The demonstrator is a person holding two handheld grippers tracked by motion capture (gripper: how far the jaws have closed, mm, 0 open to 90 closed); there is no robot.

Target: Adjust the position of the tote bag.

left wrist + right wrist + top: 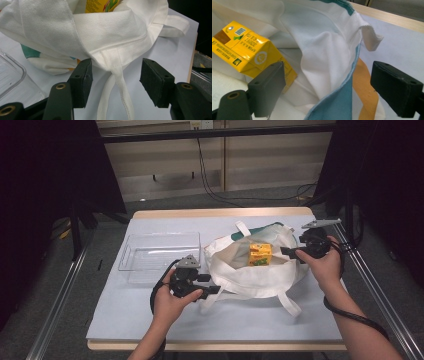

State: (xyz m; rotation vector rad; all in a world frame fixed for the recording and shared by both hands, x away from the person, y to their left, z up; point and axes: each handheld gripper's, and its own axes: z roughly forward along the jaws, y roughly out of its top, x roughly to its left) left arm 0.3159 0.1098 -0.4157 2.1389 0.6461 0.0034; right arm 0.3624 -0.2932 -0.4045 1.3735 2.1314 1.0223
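Left gripper jaws open astride the white tote bag handle; right gripper open astride bag rim, yellow juice carton beside its left jaw

My wooden table has a pale blue cover; grey floor, beige wall panels, black cables, dark curtains both sides.
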